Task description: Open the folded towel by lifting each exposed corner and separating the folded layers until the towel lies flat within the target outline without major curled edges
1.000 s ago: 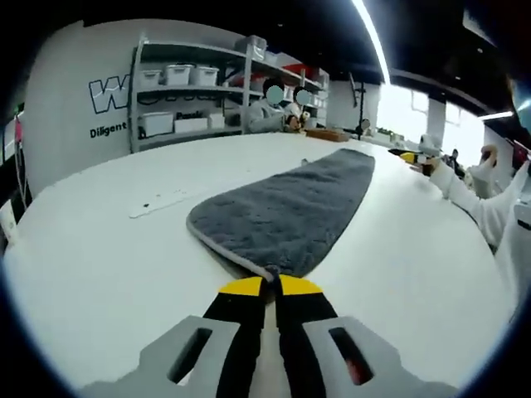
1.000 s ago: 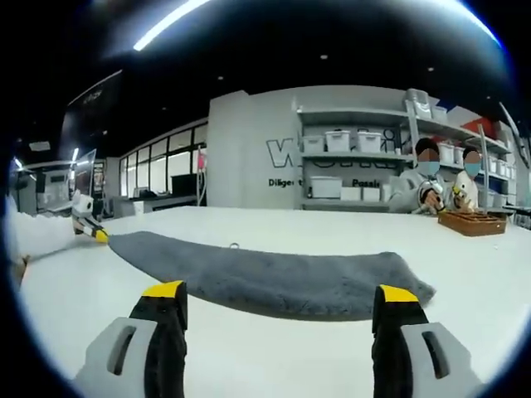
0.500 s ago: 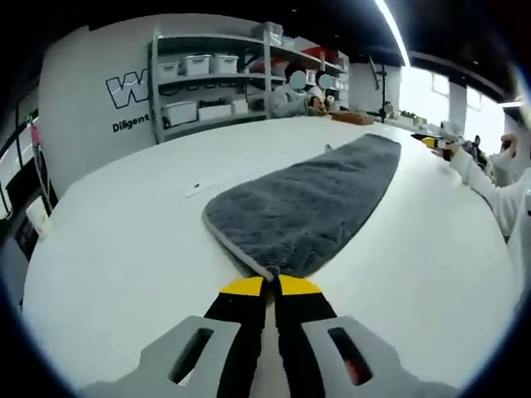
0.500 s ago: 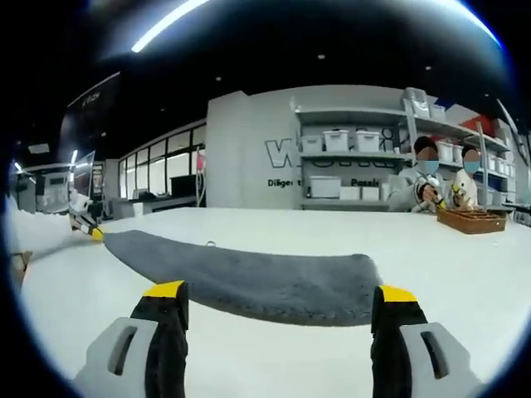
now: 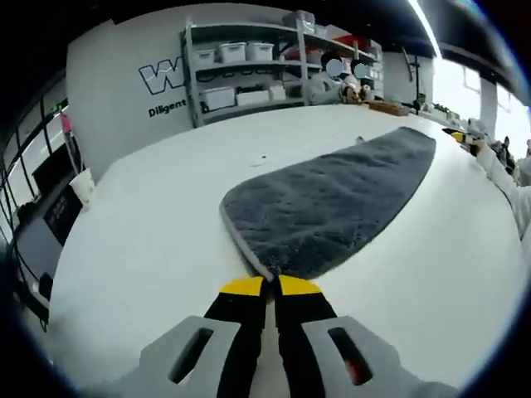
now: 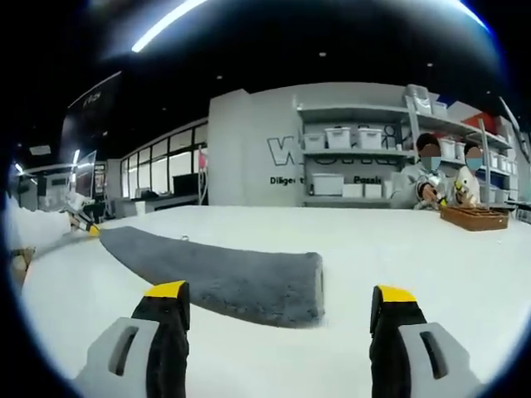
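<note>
A broad white desk (image 5: 149, 240) carries a long grey towel (image 5: 332, 207), which lies stretched across the surface in the left gripper view, its pile thick and its pale hem running along the near edge. In the right gripper view the same towel (image 6: 224, 269) lies as a low dark band on the desk, its blunt end squared off between that gripper's two fingers and further away than them, its far end tapering toward the left.

Behind the desk stands a grey wall with partial lettering and a shelving unit (image 6: 357, 166) stacked with white bins (image 6: 338, 138). Two seated people work at the far side of the desk beside a brown tray (image 6: 474, 218).

The left gripper (image 5: 271, 286) has its yellow-tipped fingers together, clamped on the towel's nearest corner, which narrows to a point right at the tips. The right gripper (image 6: 282, 292) holds its fingers wide apart above the bare desk, gripping nothing, with the towel's end just beyond them. The left gripper's yellow tip (image 6: 90, 230) shows small at the towel's far end in the right gripper view. A white sleeve (image 5: 508, 178) reaches in at the right edge of the left gripper view.
</note>
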The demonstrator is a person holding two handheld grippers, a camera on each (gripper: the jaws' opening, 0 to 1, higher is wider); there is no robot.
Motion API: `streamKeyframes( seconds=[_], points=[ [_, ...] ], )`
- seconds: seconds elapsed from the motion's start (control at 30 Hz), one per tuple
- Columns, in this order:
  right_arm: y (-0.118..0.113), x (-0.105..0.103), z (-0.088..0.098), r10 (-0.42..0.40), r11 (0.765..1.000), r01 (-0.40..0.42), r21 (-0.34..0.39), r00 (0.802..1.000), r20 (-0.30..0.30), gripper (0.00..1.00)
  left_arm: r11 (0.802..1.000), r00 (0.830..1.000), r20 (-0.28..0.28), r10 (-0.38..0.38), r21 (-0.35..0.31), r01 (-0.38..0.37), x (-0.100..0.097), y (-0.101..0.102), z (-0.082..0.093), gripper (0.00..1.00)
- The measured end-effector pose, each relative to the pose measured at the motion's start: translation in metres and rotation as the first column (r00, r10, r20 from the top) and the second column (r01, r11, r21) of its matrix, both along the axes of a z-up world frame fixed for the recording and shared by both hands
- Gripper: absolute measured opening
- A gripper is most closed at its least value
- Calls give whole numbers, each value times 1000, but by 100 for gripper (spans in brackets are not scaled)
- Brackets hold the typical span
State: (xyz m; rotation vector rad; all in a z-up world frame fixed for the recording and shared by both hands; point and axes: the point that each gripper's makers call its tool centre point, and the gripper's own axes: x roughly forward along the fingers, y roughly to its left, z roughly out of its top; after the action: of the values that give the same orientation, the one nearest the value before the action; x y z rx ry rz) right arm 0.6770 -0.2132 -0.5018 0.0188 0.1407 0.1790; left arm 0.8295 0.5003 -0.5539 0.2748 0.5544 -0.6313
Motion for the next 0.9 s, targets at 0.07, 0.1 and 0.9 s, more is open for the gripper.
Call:
streamKeyframes(
  seconds=[0.07,0.1,0.9],
  points=[
    [0,0,-1,5,1000,-5,1,1000,1,89,1000,1000,3,15,-18,-15,1,3,1,3],
    [1,1,-1,8,1000,-8,4,1000,2,89,999,1000,5,17,-32,-16,1,4,1,3],
    [-4,120,-24,41,997,-57,-59,968,-247,74,972,989,145,-17,-231,50,-129,-28,78,88]
  ],
)
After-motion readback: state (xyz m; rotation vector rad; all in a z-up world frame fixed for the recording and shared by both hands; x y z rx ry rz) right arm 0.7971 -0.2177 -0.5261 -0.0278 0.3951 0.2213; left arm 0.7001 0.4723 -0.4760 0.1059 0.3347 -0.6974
